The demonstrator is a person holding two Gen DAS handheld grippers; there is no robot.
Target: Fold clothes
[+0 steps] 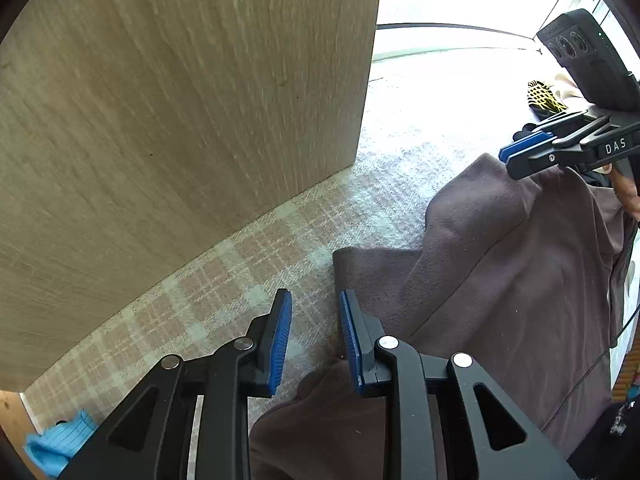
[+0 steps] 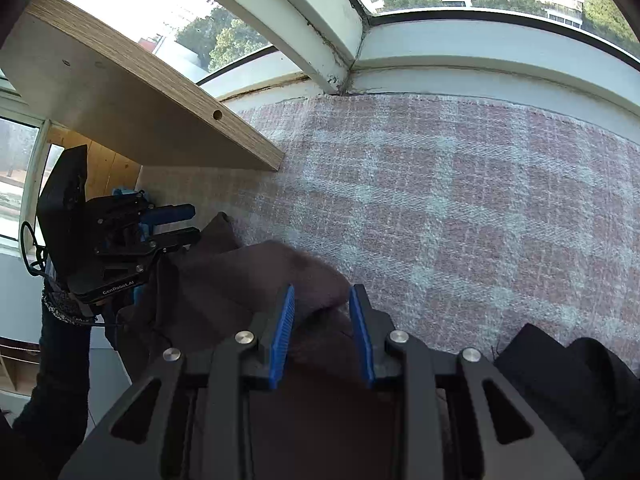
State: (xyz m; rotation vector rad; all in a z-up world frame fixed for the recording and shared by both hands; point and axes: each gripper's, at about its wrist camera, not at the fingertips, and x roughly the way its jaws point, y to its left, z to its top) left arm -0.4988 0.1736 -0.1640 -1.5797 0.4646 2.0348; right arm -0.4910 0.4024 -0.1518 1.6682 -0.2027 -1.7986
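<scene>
A brown-purple garment lies rumpled on a plaid cloth surface; it also shows in the right wrist view. My left gripper is open, its blue pads just above the garment's left edge, holding nothing. It shows from the side in the right wrist view, open over the garment's far corner. My right gripper is open over a fold of the garment, which bulges between the fingers. In the left wrist view the right gripper hovers above the garment's far end.
A wooden panel stands upright at the left of the plaid surface. A window frame bounds the far side. A black garment lies at the right. A light blue cloth and a yellow-black item lie nearby.
</scene>
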